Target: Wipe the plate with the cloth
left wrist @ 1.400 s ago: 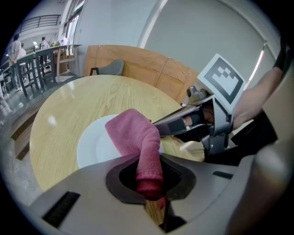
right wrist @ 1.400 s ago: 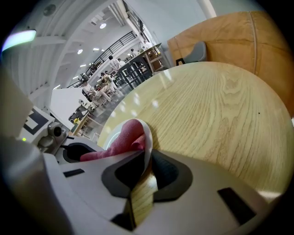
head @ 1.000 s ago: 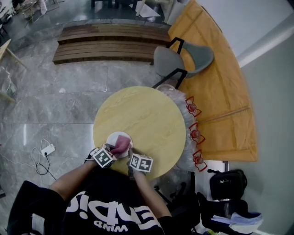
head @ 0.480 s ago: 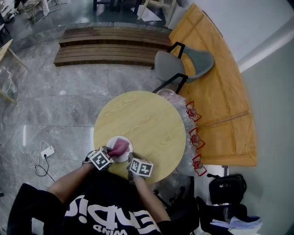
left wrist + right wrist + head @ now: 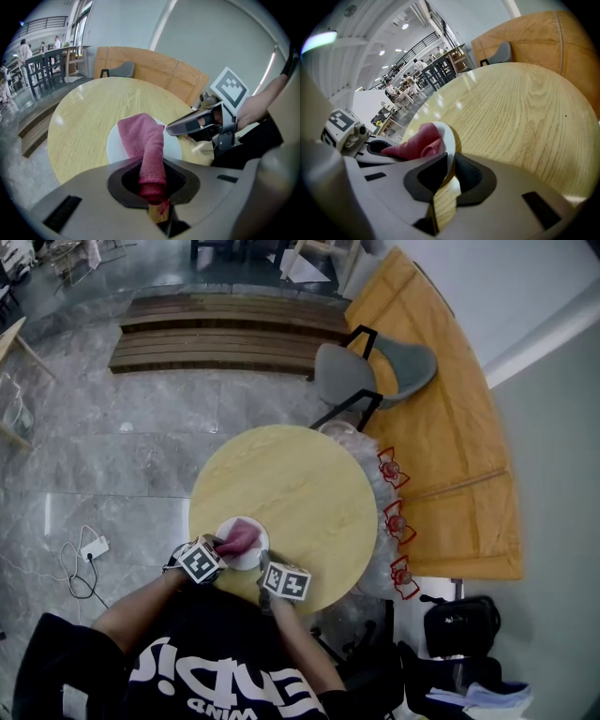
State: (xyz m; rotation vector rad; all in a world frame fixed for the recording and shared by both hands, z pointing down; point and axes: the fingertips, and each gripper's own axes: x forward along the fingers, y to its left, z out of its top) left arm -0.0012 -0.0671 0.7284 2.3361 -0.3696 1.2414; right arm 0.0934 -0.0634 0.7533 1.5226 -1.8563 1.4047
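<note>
A round table point(image 5: 309, 484) stands on a grey stone floor point(image 5: 141, 446). Its top is light yellow wood with thin lines in it. A small round white plate point(image 5: 253, 559) is at the near edge of the table. It looks smooth and shiny.

The left gripper point(image 5: 217, 547) has its jaws squeezed tight on a pink cloth point(image 5: 239, 537). The cloth is soft and a bit bumpy, like a little towel. It is rolled thin where the jaws pinch it. Its loose end is folded over and lies on the plate.

The right gripper point(image 5: 265, 562) is just beside the left one. Its jaws are closed on the thin white rim of the plate, on the side near the person. I cannot tell if the plate lies flat or is tipped up a little.

Each gripper has a cube with black and white squares.

Behind the table is a grey chair point(image 5: 375, 362) with a round seat and black legs. A long bench point(image 5: 225, 329) of dark wood slats is farther off.
</note>
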